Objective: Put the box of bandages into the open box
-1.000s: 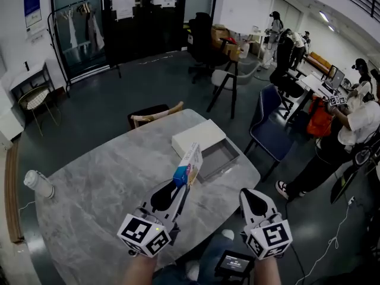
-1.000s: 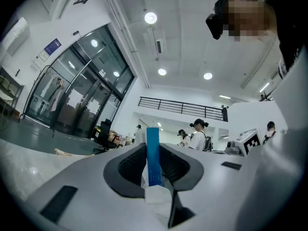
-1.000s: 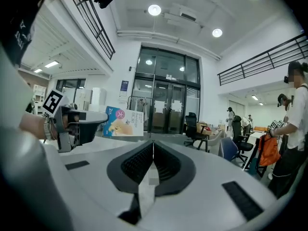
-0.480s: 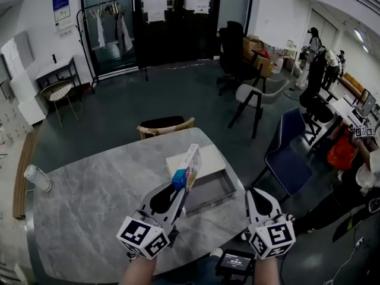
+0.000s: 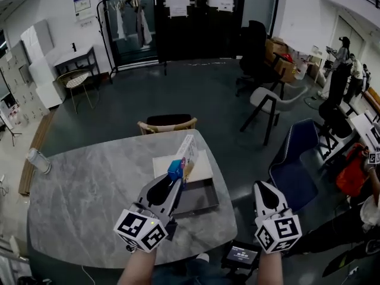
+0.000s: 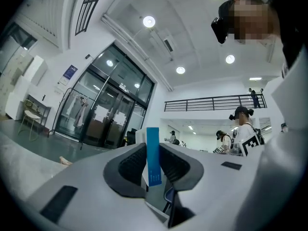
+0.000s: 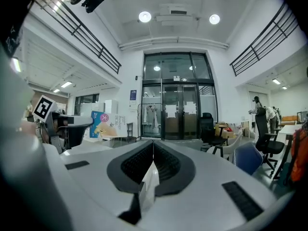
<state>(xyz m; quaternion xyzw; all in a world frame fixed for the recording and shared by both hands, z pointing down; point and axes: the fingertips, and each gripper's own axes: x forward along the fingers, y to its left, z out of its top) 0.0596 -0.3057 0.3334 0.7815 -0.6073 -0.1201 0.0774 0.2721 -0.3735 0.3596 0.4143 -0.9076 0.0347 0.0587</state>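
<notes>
My left gripper (image 5: 174, 179) is shut on the box of bandages (image 5: 184, 158), a flat blue and white carton held upright on its end above the table. In the left gripper view its blue edge (image 6: 153, 155) stands pinched between the dark pads. Just beyond and below it lies the open box: a grey tray (image 5: 200, 199) pulled out from a white sleeve (image 5: 168, 165) on the marble table (image 5: 83, 195). My right gripper (image 5: 263, 186) hangs off the table's right edge, jaws shut and empty (image 7: 153, 145). The right gripper view shows the carton (image 7: 102, 124) off to its left.
A white cylinder (image 5: 37, 160) stands at the table's left edge. A wooden-backed chair (image 5: 169, 124) is tucked in at the far side and a blue chair (image 5: 297, 171) stands to the right. A small screen device (image 5: 240, 255) sits near my lap. People stand far right.
The head view has swung round the table, so the open box now sits closer under the held carton. The left gripper keeps its hold; the right gripper stays shut.
</notes>
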